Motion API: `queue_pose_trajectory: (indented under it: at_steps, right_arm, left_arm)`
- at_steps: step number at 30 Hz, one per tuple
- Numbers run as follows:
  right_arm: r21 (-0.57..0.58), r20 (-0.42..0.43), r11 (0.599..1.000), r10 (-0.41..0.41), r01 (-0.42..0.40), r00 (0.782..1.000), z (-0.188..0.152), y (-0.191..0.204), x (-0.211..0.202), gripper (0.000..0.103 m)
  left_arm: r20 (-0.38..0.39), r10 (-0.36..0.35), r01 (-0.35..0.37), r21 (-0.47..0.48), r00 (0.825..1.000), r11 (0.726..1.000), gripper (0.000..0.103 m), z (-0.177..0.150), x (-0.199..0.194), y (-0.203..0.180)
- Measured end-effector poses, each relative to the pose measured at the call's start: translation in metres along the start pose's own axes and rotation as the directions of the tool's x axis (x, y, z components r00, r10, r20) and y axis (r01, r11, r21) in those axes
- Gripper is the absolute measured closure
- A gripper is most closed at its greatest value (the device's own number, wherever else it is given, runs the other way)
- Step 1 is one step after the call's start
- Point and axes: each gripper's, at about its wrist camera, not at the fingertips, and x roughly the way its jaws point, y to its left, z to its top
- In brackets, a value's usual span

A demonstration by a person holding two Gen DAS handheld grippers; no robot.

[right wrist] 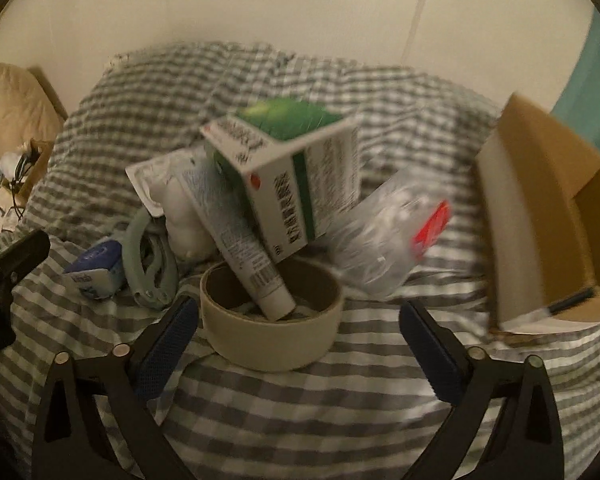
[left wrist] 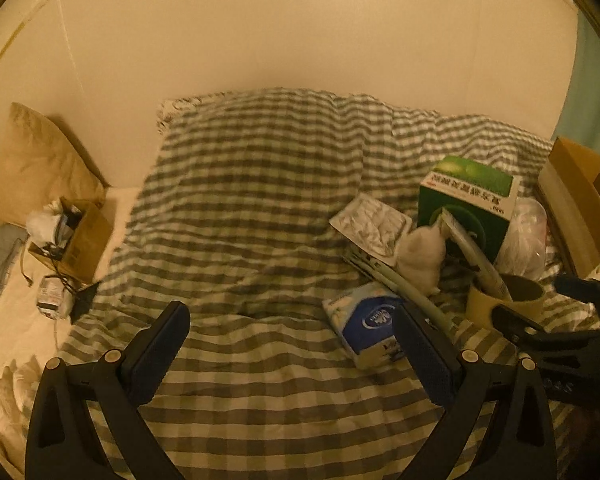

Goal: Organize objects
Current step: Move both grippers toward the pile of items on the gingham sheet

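I see both hand-held grippers, left (left wrist: pixel 290 344) and right (right wrist: pixel 298 338), spread apart, hovering low over the checked bedspread (left wrist: pixel 252 208); my right faces a cardboard-cored tape roll (right wrist: pixel 272 320).

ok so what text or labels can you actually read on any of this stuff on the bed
None reads for certain.
Green and white cardboard box: dark Chinese-style characters, inverted and blurred.
White tube standing in the beige tape roll: barcode and fine print, too small.
Blue and white tissue pack: oval logo, lettering blurred.
Clear plastic bag: red label, unreadable.
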Motion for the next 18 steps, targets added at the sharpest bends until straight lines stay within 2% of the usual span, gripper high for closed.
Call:
queue_pose_trajectory:
  at_steps: [3, 5, 7, 10, 14, 18]
  right_arm:
    - [0.016, -0.023, 0.999, 0.036, -0.035, 0.999, 0.001, -0.002, 0.013, 0.006]
    - [0.015, -0.029, 0.998, 0.061, -0.061, 0.998, 0.001, -0.001, 0.017, 0.017]
    - [0.011, -0.024, 0.996, 0.090, -0.090, 0.996, 0.000, 0.000, 0.015, 0.023]
    - [0.017, -0.007, 0.996, 0.091, -0.091, 0.996, -0.002, -0.002, 0.008, 0.024]
    - [0.043, 0.035, 0.994, 0.101, -0.102, 0.994, 0.001, -0.012, -0.010, 0.024]
    - [0.027, 0.065, 0.996, 0.079, -0.081, 0.995, 0.002, -0.016, -0.022, 0.024]
  left_arm:
    - [-0.027, -0.010, 0.011, 0.026, 1.000, 1.000, 0.000, -0.004, 0.009, -0.007]
    - [-0.049, -0.012, 0.015, 0.050, 0.999, 0.999, 0.000, -0.006, 0.017, -0.013]
    - [-0.076, -0.032, 0.037, 0.056, 0.997, 0.998, 0.000, -0.007, 0.025, -0.017]
    - [-0.104, -0.074, 0.080, 0.049, 0.992, 0.996, 0.000, -0.008, 0.035, -0.024]
    - [-0.135, -0.083, 0.092, 0.059, 0.987, 0.994, 0.000, -0.008, 0.050, -0.037]
    - [-0.166, -0.098, 0.105, 0.036, 0.981, 0.994, 0.000, -0.006, 0.065, -0.042]
